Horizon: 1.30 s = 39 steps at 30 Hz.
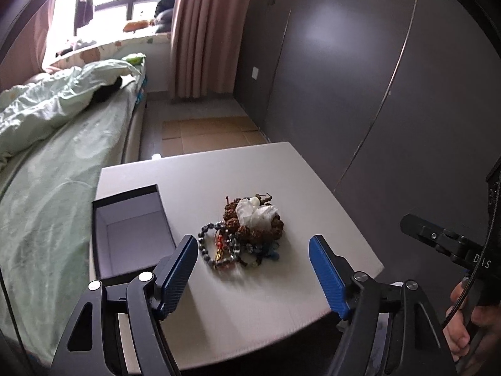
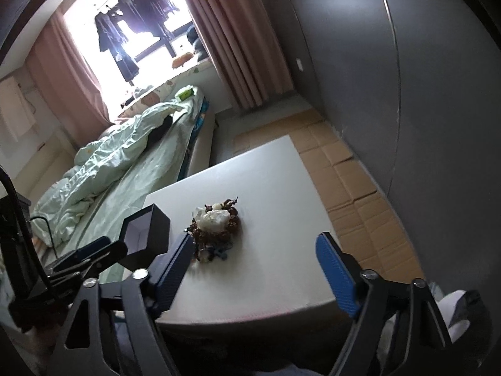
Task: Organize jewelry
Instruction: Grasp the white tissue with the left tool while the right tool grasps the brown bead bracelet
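Note:
A pile of jewelry lies on the white table: brown seed-bead strands with a white crumpled piece on top, grey bead bracelets and small colored pieces at its near side. An open black box with a pale lining stands empty at the left. My left gripper is open, hovering just short of the pile. The pile and box also show in the right wrist view. My right gripper is open, above the table to the right of the pile.
A bed with a green duvet runs along the table's left side. A dark wardrobe stands at the right. Flattened cardboard covers the floor beyond the table. Pink curtains hang by the window.

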Available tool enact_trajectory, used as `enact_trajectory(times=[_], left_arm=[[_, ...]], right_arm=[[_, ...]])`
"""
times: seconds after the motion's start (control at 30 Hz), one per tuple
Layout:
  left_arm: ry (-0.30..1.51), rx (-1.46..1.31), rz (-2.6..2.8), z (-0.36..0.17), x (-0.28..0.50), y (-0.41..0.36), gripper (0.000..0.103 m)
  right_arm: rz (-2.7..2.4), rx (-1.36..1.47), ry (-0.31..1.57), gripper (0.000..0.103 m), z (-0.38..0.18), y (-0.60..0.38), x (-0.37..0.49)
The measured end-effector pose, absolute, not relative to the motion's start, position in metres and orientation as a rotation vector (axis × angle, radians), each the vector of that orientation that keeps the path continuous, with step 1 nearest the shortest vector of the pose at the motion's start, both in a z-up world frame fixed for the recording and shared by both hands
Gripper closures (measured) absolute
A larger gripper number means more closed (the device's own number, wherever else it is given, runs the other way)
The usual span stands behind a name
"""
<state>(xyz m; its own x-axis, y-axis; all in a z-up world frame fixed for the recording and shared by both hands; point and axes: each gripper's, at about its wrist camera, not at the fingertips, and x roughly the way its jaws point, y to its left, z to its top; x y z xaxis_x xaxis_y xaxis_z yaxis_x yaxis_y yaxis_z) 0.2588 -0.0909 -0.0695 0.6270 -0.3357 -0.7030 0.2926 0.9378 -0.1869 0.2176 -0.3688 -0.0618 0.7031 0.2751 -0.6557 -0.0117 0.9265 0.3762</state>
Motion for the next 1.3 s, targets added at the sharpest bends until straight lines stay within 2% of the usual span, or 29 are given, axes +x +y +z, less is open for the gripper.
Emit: enact_trajectory(times=[0.57,0.67,0.83,0.93,0.97,1.0,1.3], left_arm=[[0.991,0.048,-0.493,-0.114,0.349,-0.125,0.028],[1.021,0.071,-0.502,-0.123,0.359,-0.133,0.032],[1.064,0.066,-0.488,-0.142,0.374,-0.137,0.046],[1.072,0.056,-0.480,-0.151,0.376,-0.135,0.068],[1.079,0.055,-0.479,-0.152,0.377,-0.135,0.082],[1.084,0.049,-0.487,-0.153,0.377,-0.136,0.089],[0.997,0.039,-0.483,-0.136,0.365,-0.131,0.091]], right_arm=[[0.166,0.489,0.935,0.033,-0.093,-0.368,0.297],[0.169,0.514,0.957,0.035,-0.095,-0.368,0.310],[0.165,0.510,0.986,0.035,-0.094,-0.364,0.327],[0.164,0.485,0.987,0.035,-0.094,-0.358,0.335],[0.166,0.483,0.985,0.035,-0.097,-0.355,0.336],[0.171,0.486,0.987,0.035,-0.101,-0.355,0.336],[0.205,0.543,1.056,0.036,-0.126,-0.352,0.332]])
